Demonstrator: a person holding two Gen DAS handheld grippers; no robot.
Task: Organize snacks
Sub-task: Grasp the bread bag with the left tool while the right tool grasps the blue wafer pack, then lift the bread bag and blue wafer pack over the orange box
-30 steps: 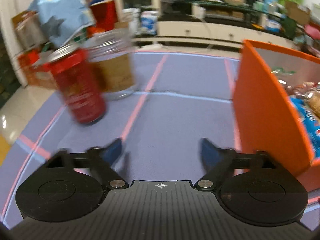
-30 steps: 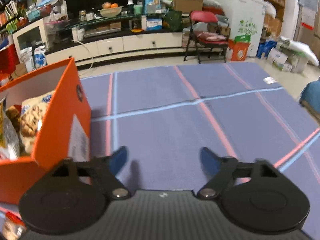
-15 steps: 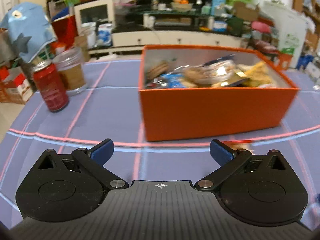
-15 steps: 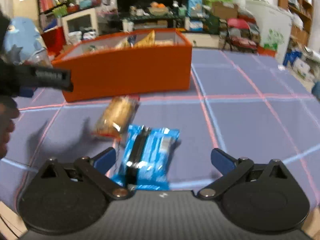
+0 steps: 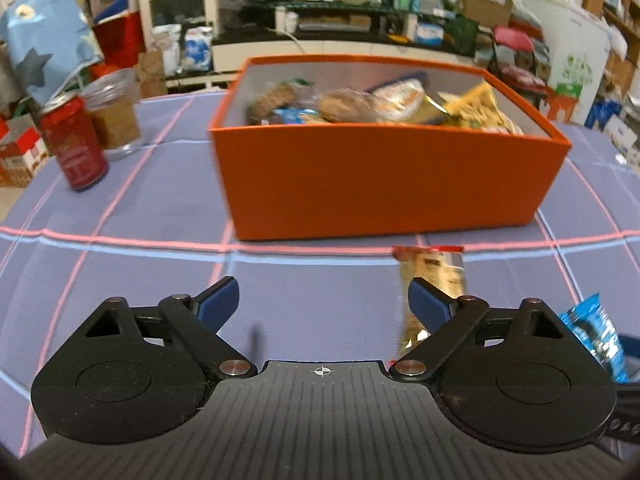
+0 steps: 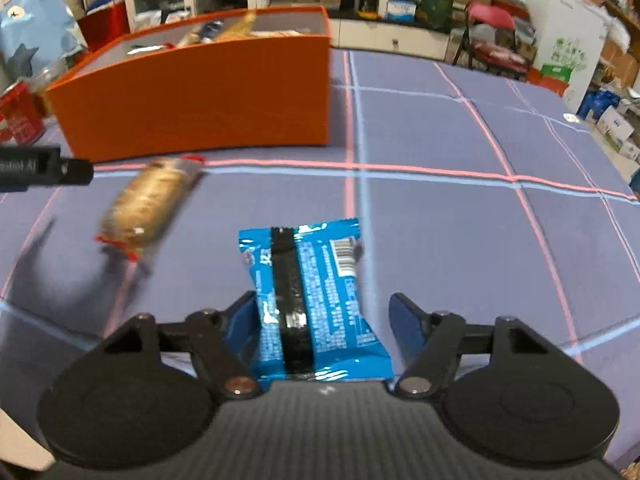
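Room: cluttered living room, with a long low cabinet [image 5: 360, 46] at the back, a red folding chair [image 6: 490, 34] and a white fridge [image 6: 568, 28] to the right.
Surface: purple cloth [image 5: 160, 208] crossed by pink and pale blue lines, covering the work area.
Box: orange box [image 5: 384, 184] standing on the cloth, open on top, filled with several wrapped snacks; it lies ahead of both grippers.
Left gripper: left gripper [image 5: 323, 303] low over the cloth, jaws wide apart, nothing between them.
Cookie pack: clear cookie pack [image 5: 434, 280] with red ends, lying flat between the box and the left gripper, partly hidden behind its right finger; whether they touch is unclear. In the right wrist view the cookie pack [image 6: 150, 202] is blurred and lies to the left of the blue pack, apart from it.
Right gripper: right gripper [image 6: 324, 320] with jaws spread wide, not clamped.
Blue pack: blue snack pack [image 6: 316, 296] lying back side up on the cloth, with a barcode showing; its near end sits between the 2 fingers, close against the left one, with a gap to the right one. Its edge also shows at the far right of the left wrist view [image 5: 596, 336].
Left side: red can [image 5: 74, 144] and clear jar [image 5: 114, 114] with brown contents, standing just beside each other, well left of the box.
Far left: blue shark toy [image 5: 44, 44] behind the can.
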